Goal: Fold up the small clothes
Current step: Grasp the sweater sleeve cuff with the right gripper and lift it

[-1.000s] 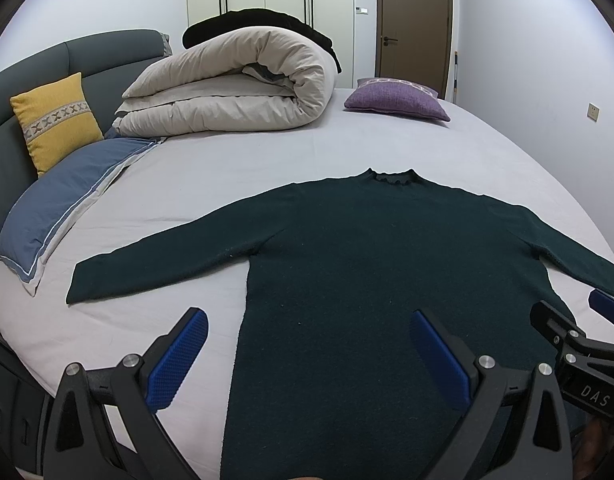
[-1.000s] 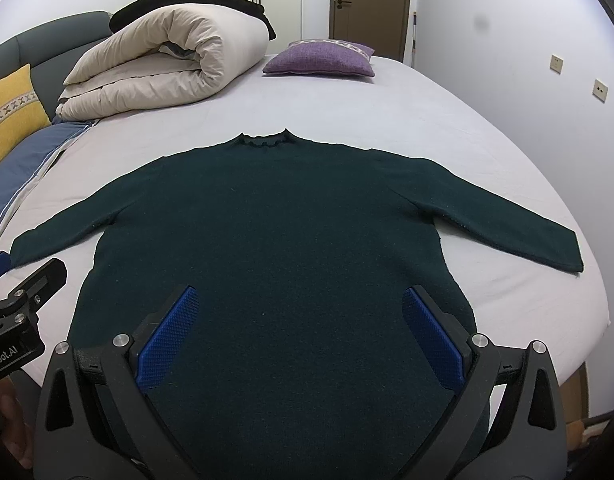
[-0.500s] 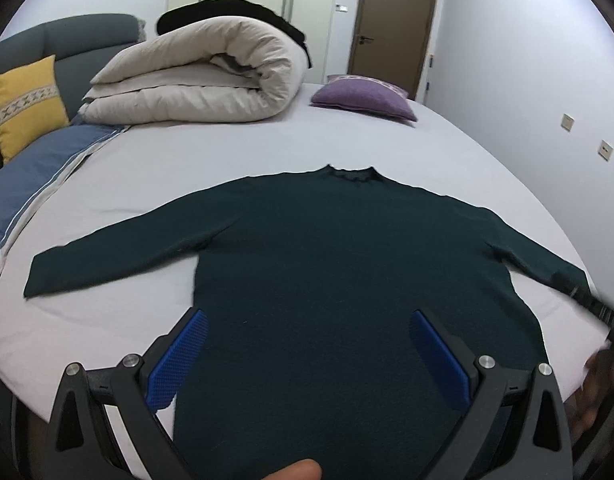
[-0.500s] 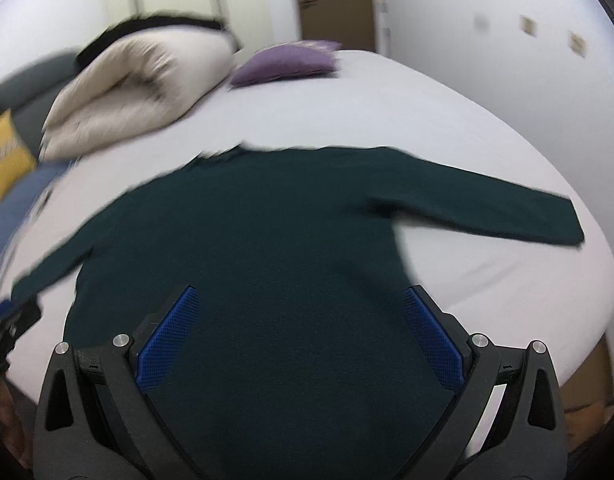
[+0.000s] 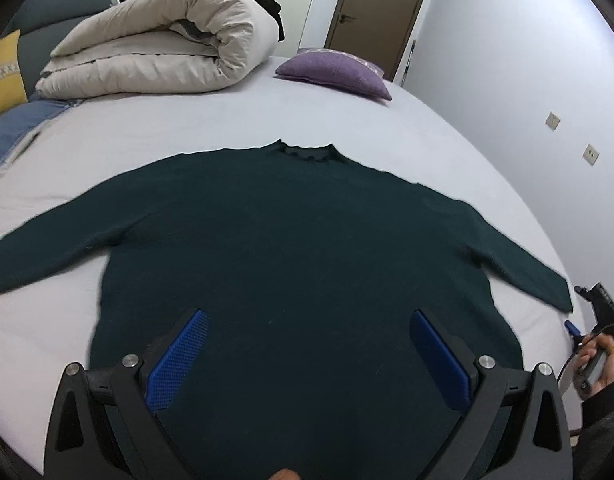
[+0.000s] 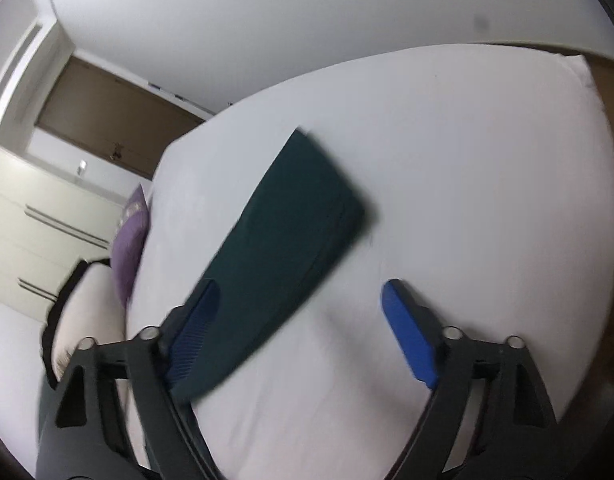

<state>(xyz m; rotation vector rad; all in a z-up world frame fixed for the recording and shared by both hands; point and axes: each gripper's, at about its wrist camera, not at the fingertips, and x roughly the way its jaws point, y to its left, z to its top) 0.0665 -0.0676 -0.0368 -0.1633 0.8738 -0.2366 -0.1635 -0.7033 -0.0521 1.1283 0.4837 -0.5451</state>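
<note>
A dark green long-sleeved sweater [image 5: 291,248] lies flat on the bed, neck away from me and sleeves spread. My left gripper [image 5: 307,356] hovers open over its lower body with nothing between the blue pads. In the right wrist view the picture is rolled and blurred. There my right gripper [image 6: 301,332] hangs over the end of the right sleeve [image 6: 299,216]. Its jaws are closing, the sleeve runs beside the left pad, and the pads do not press on it. The left wrist view shows the right gripper [image 5: 577,308] in a hand just past the sleeve's cuff.
A rolled beige duvet [image 5: 155,48] and a purple cushion [image 5: 335,72] lie at the head of the white bed [image 5: 147,140]. Blue and yellow pillows sit at the far left. The bed's right edge [image 6: 595,160] is close to the cuff. A door and wardrobe stand behind.
My right gripper has swung out from over the sweater's body to the right sleeve's end and rolled sideways. The left gripper has shifted rightward and lower over the sweater's middle.
</note>
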